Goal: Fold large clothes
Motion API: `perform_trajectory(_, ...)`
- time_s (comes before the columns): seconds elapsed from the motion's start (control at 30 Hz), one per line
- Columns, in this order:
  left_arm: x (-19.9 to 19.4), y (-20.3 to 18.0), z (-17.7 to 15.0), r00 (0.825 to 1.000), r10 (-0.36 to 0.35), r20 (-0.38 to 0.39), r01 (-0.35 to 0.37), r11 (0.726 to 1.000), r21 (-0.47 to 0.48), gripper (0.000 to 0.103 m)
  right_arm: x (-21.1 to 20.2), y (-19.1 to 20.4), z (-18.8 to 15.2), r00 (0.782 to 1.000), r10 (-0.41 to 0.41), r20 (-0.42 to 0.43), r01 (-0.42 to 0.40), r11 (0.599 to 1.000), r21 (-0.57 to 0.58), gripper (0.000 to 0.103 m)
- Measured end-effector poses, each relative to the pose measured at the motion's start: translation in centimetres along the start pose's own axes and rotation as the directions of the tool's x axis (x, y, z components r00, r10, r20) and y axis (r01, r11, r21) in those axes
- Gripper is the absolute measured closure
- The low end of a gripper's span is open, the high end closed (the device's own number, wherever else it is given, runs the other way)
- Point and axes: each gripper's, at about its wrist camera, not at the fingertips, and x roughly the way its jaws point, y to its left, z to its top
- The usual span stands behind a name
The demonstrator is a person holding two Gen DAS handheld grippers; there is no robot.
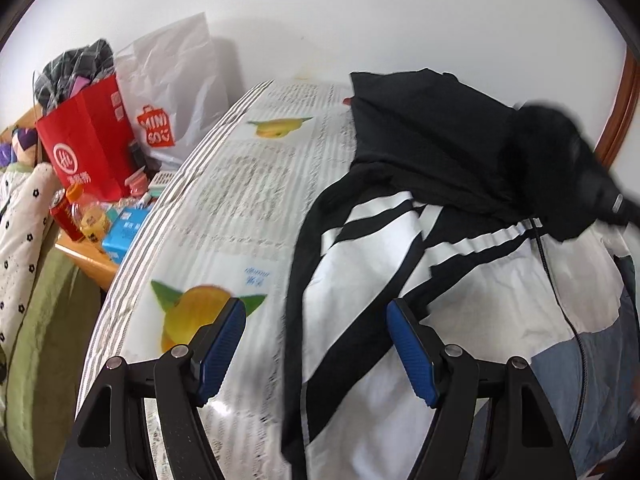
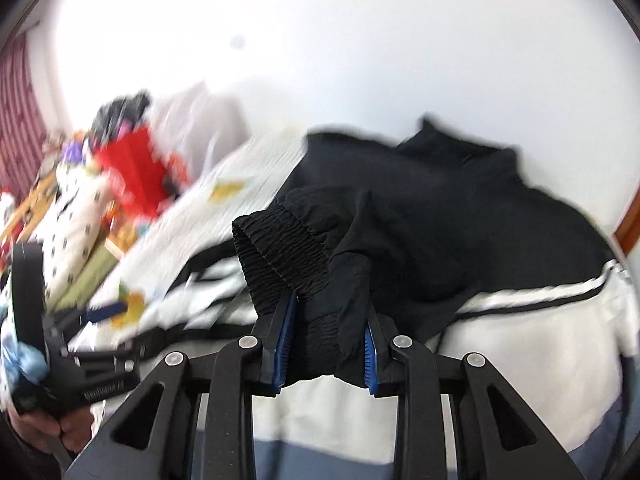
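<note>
A large black, white and grey jacket [image 1: 380, 264] lies spread on a bed with a newspaper-print sheet [image 1: 240, 184]. My left gripper [image 1: 316, 308] is open and empty, just above the jacket's black left edge. My right gripper [image 2: 330, 304] is shut on the jacket's black sleeve by its elastic cuff [image 2: 280, 248] and holds it above the jacket body [image 2: 460, 232]. In the left wrist view the right gripper [image 1: 580, 176] shows as a dark blur at the right. In the right wrist view the left gripper [image 2: 104, 312] shows at the far left, hand-held.
A bedside table [image 1: 88, 260] to the left holds a red paper bag [image 1: 88, 140], a white Miniso bag [image 1: 176, 92], bottles and boxes. A spotted pillow [image 1: 24, 224] and green bedding lie at far left. A white wall is behind; a wooden headboard edge [image 1: 624, 104] is at right.
</note>
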Motion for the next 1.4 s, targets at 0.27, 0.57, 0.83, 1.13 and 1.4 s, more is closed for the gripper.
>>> perform_trajectory(0.27,0.3,-1.6,1.0,0.999,0.024,0.022,-0.024,0.999,0.023,0.032,-2.4,-11.7,3.8,0.992,-0.073,0.106,0.052,0.981,0.185,0.074)
perform_trajectory(0.57,1.1,-1.2,1.9,0.999,0.046,0.024,-0.046,0.999,-0.002,0.032,-0.6,-23.2,2.6,0.980,-0.193,0.051,0.168,0.936,0.308,0.065)
perform_trajectory(0.83,1.7,-1.7,2.0,0.999,0.053,0.011,-0.053,0.999,0.010,0.032,-1.5,-27.7,0.0,0.943,-0.333,0.010,0.314,0.899,0.304,0.055)
perform_trajectory(1.13,0.9,-2.5,2.2,0.998,0.059,0.036,-0.060,0.998,0.034,0.032,6.4,-26.8,-4.6,0.909,-0.335,-0.248,0.385,0.903,0.192,0.056)
perform_trajectory(1.4,-0.5,-2.4,2.2,0.998,0.040,0.050,-0.041,0.999,0.014,0.032,1.3,-26.2,-4.4,0.924,-0.341,-0.173,0.377,0.889,0.259,0.044)
